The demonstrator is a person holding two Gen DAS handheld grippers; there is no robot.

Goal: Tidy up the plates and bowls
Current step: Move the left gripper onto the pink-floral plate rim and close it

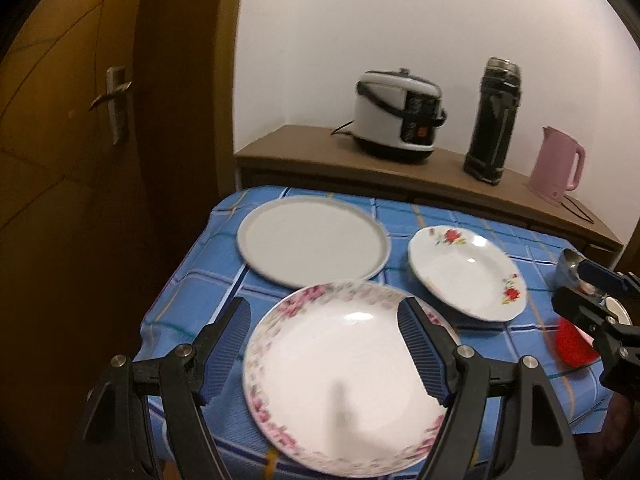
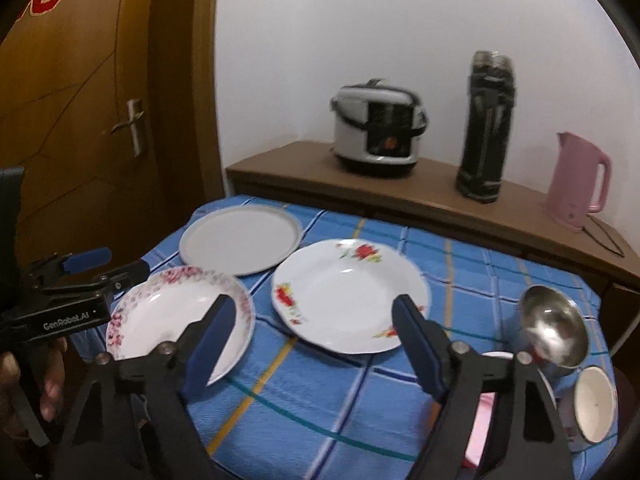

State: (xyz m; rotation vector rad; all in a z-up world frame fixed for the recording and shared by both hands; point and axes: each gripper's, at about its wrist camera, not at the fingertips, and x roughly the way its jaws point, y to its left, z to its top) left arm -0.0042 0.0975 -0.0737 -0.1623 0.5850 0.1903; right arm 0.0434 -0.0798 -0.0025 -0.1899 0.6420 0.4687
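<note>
A pink-flowered plate (image 1: pixel 344 384) lies near the table's front left; my left gripper (image 1: pixel 324 332) is open just above it, one finger either side of its left part. It also shows in the right wrist view (image 2: pixel 176 316). A red-flowered plate (image 1: pixel 466 272) (image 2: pixel 350 294) lies in the middle. A plain grey plate (image 1: pixel 314 240) (image 2: pixel 240 238) lies at the back left. A steel bowl (image 2: pixel 556 330) and a small white bowl (image 2: pixel 594 404) sit at the right. My right gripper (image 2: pixel 314 322) is open and empty, above the cloth in front of the red-flowered plate.
The table has a blue checked cloth (image 2: pixel 352 400). Something pink (image 2: pixel 482 428) lies at its front right, and a red item (image 1: pixel 570 346) shows in the left wrist view. A rice cooker (image 2: pixel 378 124), dark flask (image 2: pixel 484 128) and pink kettle (image 2: pixel 580 182) stand on the sideboard behind. A wooden door (image 2: pixel 80 120) is left.
</note>
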